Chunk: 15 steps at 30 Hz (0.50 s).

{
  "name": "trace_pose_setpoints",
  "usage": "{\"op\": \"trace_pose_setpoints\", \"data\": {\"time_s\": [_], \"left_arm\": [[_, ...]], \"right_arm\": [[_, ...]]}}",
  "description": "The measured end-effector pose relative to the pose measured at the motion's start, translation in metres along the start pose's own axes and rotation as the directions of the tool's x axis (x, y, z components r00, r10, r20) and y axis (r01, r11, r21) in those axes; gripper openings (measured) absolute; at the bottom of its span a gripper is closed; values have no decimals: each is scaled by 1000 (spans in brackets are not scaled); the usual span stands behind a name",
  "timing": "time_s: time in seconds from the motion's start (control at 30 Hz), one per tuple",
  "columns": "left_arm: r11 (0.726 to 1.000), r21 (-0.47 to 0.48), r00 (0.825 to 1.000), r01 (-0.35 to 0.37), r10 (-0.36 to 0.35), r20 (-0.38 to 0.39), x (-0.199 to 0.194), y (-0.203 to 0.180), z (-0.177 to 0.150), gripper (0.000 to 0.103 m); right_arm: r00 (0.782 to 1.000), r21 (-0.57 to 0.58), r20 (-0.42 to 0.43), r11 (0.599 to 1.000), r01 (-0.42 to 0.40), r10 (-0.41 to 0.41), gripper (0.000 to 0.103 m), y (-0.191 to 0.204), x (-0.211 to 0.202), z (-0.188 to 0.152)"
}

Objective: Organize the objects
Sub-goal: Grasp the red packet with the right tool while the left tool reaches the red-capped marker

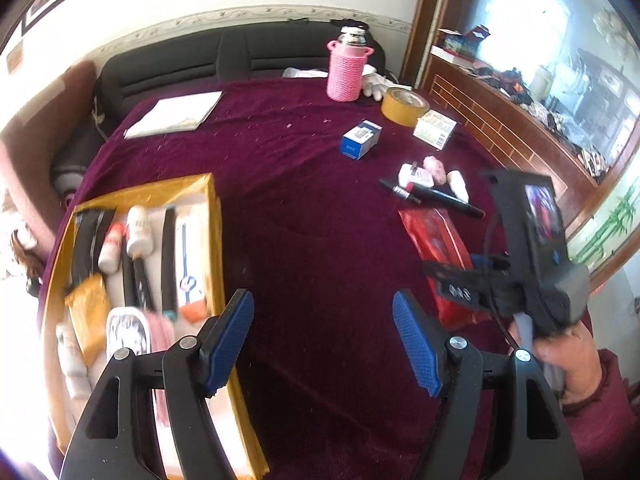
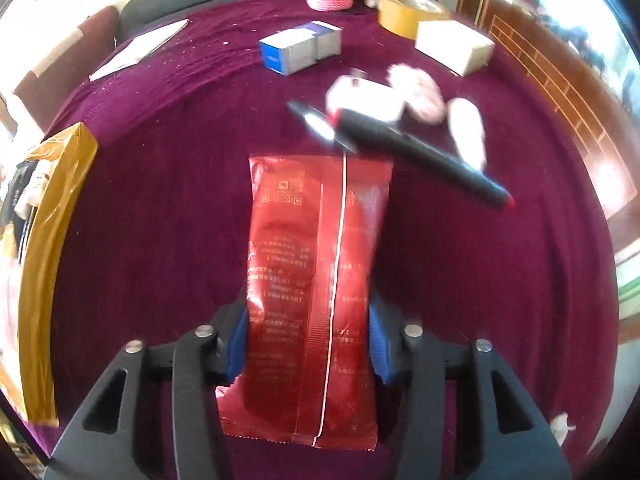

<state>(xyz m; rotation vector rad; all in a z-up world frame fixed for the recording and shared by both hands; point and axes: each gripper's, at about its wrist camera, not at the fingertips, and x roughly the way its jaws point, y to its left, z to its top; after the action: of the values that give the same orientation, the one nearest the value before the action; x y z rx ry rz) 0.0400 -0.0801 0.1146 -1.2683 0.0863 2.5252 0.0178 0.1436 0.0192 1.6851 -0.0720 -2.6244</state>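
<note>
A red foil packet (image 2: 316,280) lies lengthwise between the fingers of my right gripper (image 2: 308,340), which are shut on its sides; it also shows in the left wrist view (image 1: 440,248) under the right gripper (image 1: 472,284). My left gripper (image 1: 324,344) is open and empty above the maroon cloth, just right of the yellow-rimmed tray (image 1: 214,216), which holds several small items. A black marker (image 2: 408,148), a white bottle (image 2: 468,128), a pink lump (image 2: 416,88) and a white packet (image 2: 360,96) lie just beyond the red packet.
A blue-and-white box (image 2: 296,50), a cream box (image 2: 452,46), a yellow tape roll (image 2: 404,12) and a pink knitted flask (image 1: 346,68) stand at the far side. A white notebook (image 1: 172,116) lies far left. A wooden cabinet (image 1: 500,120) borders the table's right.
</note>
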Motion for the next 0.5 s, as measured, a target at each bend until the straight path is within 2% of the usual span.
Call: {"op": "trace_pose_setpoints", "data": {"time_s": [0.17, 0.3, 0.4, 0.5], "left_arm": [[996, 91, 1000, 10, -12, 16, 28, -37, 38, 66], [985, 165, 999, 53, -52, -8, 74, -74, 66, 66], [979, 192, 998, 62, -57, -30, 110, -98, 87, 66], [969, 219, 993, 113, -106, -44, 137, -118, 105, 66]], "right_arm": [[1000, 75, 14, 997, 13, -14, 46, -55, -22, -37], [997, 161, 47, 984, -72, 65, 47, -95, -36, -61], [990, 182, 73, 974, -132, 121, 47, -107, -39, -67], [986, 174, 87, 972, -156, 142, 48, -109, -41, -69]]}}
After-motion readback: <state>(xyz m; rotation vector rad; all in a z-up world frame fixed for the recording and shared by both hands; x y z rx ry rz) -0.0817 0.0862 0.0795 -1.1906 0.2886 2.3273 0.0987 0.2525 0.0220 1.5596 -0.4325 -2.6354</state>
